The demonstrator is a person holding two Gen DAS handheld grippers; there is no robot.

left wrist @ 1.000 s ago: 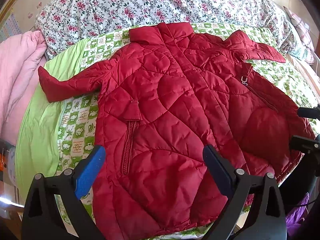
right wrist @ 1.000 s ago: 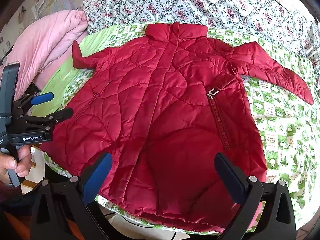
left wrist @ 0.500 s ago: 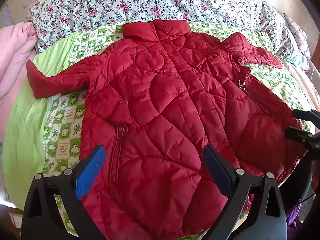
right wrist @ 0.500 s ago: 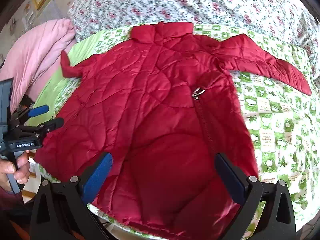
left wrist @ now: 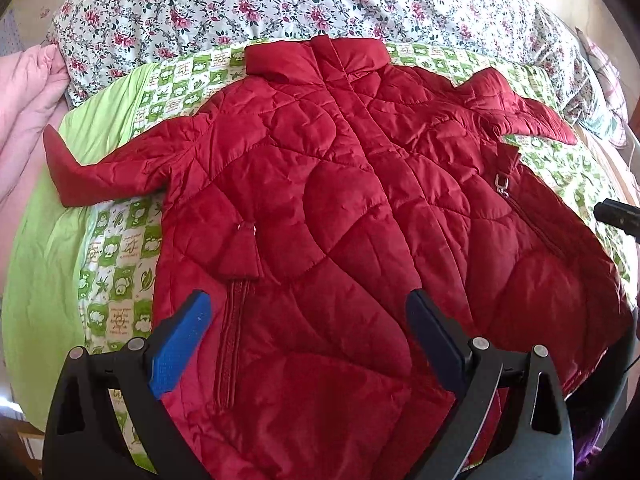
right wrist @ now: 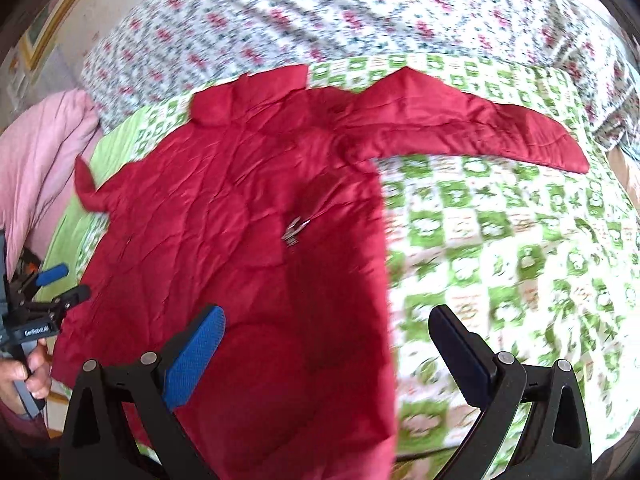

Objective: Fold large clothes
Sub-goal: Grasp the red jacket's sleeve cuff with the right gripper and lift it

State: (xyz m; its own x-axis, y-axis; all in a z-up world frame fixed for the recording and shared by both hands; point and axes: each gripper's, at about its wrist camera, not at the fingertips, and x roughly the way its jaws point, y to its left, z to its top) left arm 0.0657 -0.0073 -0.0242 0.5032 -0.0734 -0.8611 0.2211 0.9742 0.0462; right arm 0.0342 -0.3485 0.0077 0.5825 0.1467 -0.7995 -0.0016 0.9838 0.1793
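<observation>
A red quilted jacket (left wrist: 340, 208) lies spread front-up on the bed, collar at the far side and both sleeves out. My left gripper (left wrist: 308, 340) hovers open above its lower left front, beside a pocket zip (left wrist: 228, 344), with nothing between the fingers. In the blurred right wrist view the same jacket (right wrist: 240, 232) fills the left half, its right sleeve (right wrist: 480, 128) stretched over the checked sheet. My right gripper (right wrist: 328, 356) is open over the jacket's right hem edge, holding nothing. The left gripper (right wrist: 52, 296) shows at the far left, held by a hand (right wrist: 24, 376).
A green-and-white checked sheet (right wrist: 500, 248) covers the bed under the jacket. A floral quilt (left wrist: 280, 4) lies bunched behind the collar. A pink blanket (left wrist: 24, 96) and lime-green cloth (left wrist: 44, 256) sit at the left. The bed's near edge runs below both grippers.
The left gripper has shifted right and in over the jacket. The right gripper has swung right, so its right finger now hangs over the checked sheet beyond the jacket's edge. Both stay open.
</observation>
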